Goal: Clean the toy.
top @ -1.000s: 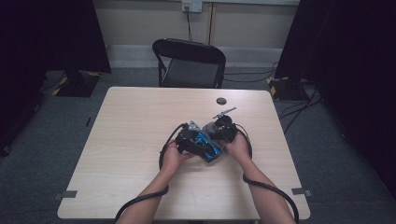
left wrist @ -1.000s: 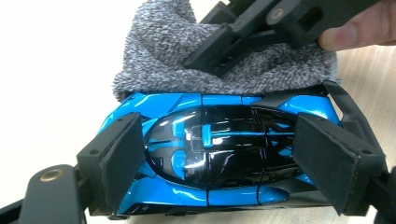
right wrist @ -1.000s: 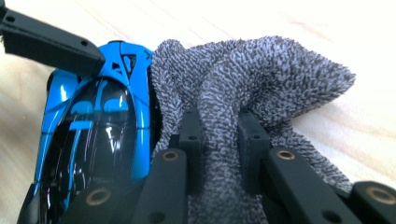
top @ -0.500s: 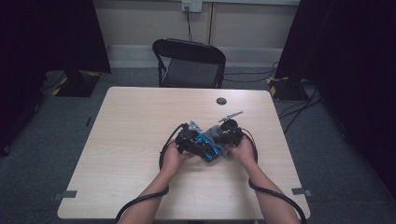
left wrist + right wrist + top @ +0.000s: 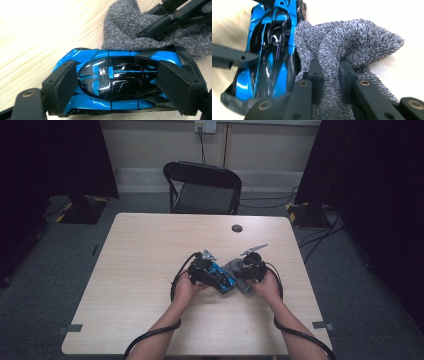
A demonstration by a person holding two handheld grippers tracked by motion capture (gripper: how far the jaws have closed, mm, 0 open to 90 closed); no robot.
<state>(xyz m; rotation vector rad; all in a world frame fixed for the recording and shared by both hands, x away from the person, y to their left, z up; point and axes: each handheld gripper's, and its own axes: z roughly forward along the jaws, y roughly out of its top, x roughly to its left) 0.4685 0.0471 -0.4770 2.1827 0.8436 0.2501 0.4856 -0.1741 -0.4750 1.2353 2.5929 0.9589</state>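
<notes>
Near the front middle of the tabletop (image 5: 150, 250), the person had both tools working close together. The left hand-held gripper (image 5: 120, 85) was clamped on the blue and black toy car (image 5: 117, 80), one padded jaw pressed on the nose end and the other on the tail end, so the car lay lengthwise between them with its glossy roof facing the camera. From the high view the car (image 5: 222, 279) sat low over the wood, right between the two hands, the left hand (image 5: 186, 287) wrapped around its tool.

And over on the other side, the right hand-held gripper (image 5: 328, 75) was pinched narrow on a bunched fold of grey knitted cloth (image 5: 352, 45), the fabric squeezed tight between the two black jaws and fanning out beyond them. That cloth was pressed up against the car's side, touching the blue bodywork along one flank. In the left gripper view the same grey cloth (image 5: 130, 27) lay just behind the car on the pale wood, with the other tool's black linkage resting over it.

Beyond the far edge stood a black folding chair (image 5: 202, 187), and a small dark disc (image 5: 237, 228) sat near the far side of the tabletop, well apart from the hands.
</notes>
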